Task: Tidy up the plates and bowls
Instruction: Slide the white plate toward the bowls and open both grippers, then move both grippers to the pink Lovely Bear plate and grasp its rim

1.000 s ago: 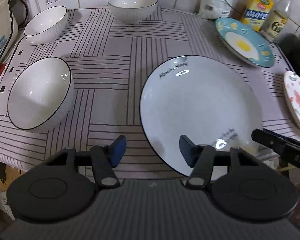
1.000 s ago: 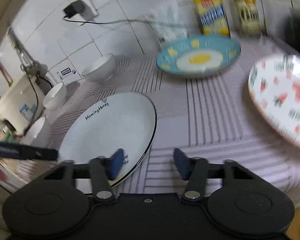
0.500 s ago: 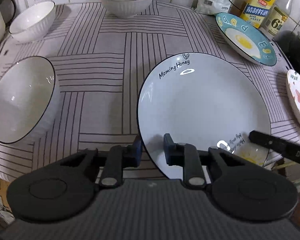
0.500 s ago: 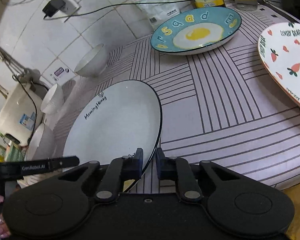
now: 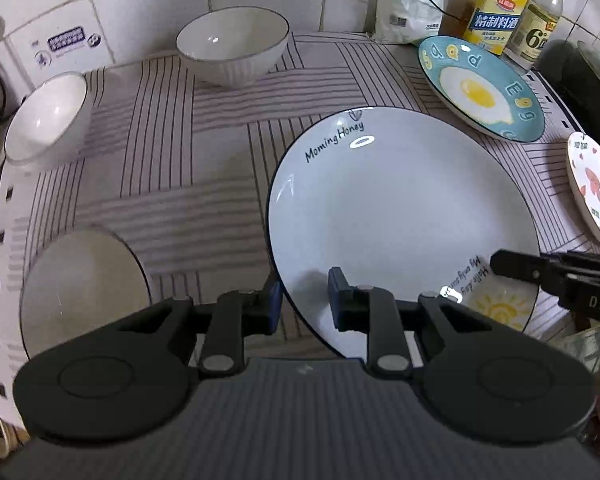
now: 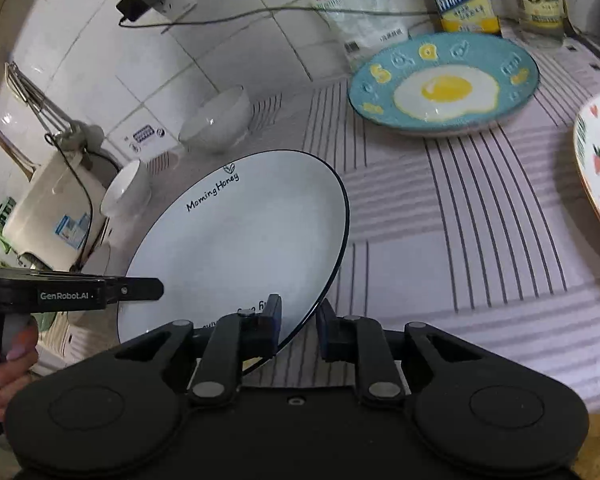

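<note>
Both tools are clenched on the same big white plate [image 5: 400, 208], one at each side of its near rim. In the left wrist view the left tool [image 5: 302, 300] sits at the bottom centre of the frame with the plate's dark edge caught between its two blue-padded fingers. The right tool [image 5: 556, 276] pokes in from the right edge and reaches the plate's rim by the little yellow sun. In the right wrist view the right tool [image 6: 298, 320] pinches the plate [image 6: 236, 240] at its lower right edge, and the left tool [image 6: 140, 288] comes in from the left, gripped by a hand [image 6: 4, 360] at the lower left. Both pairs of jaws have just been closing, with the plate's rim between them.

The plate fills the centre right of the left view, over the striped cloth on the desk [image 5: 204, 216], and looks tipped with its near edge raised. Three white bowls are around it: one [image 5: 232, 44] at upper centre by the tiled wall, one [image 5: 48, 116] at the left, and one [image 5: 84, 292] at lower left, blurred. A blue plate with a fried-egg picture [image 5: 480, 88] is at the upper right, in front of two bottles [image 5: 496, 4], and a plate with red prints [image 5: 596, 196] shows at the right edge.
</note>
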Action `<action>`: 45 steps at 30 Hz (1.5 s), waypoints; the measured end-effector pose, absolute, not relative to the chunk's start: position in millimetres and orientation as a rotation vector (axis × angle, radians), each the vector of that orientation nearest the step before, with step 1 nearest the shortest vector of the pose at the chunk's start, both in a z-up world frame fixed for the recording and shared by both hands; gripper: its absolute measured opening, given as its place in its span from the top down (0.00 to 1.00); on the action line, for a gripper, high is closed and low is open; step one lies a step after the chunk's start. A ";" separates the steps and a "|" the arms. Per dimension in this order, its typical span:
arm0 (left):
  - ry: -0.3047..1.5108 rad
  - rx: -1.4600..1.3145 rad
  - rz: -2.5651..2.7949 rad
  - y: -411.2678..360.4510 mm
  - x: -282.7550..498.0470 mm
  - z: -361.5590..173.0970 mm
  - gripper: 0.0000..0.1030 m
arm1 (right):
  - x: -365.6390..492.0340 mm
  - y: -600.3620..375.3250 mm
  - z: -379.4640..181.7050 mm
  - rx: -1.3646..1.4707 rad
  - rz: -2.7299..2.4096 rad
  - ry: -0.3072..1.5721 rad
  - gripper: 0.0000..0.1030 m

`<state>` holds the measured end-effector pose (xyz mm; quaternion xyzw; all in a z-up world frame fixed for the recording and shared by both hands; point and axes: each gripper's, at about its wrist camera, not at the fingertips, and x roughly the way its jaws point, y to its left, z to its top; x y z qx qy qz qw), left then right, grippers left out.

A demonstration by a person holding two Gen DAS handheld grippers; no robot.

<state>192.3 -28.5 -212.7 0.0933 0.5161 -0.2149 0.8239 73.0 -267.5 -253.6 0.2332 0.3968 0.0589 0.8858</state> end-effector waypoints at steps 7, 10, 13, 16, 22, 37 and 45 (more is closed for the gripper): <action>1.109 0.281 -0.420 -36.9 237.7 -214.6 0.76 | 113.1 -258.3 -258.0 0.433 0.128 0.808 0.75; 1.143 0.263 -0.421 -36.2 260.9 -220.8 0.75 | 132.3 -256.6 -266.7 0.438 0.116 0.793 0.75; 1.168 0.237 -0.434 -34.6 275.8 -229.4 0.75 | 145.3 -255.0 -270.7 0.431 0.103 0.779 0.75; 1.208 0.215 -0.436 -33.9 285.1 -238.7 0.75 | 153.4 -250.6 -273.1 0.390 0.085 0.787 0.75; 1.260 0.182 -0.421 -32.8 290.3 -244.2 0.74 | 155.9 -242.3 -277.3 0.355 0.033 0.777 0.75; 1.130 0.319 -0.550 -63.4 242.6 -160.4 0.54 | 75.9 -223.6 -188.7 0.086 -0.111 0.680 0.44; 1.034 0.324 -0.649 -98.5 202.2 -125.9 0.41 | 8.4 -248.0 -157.0 0.100 -0.144 0.608 0.30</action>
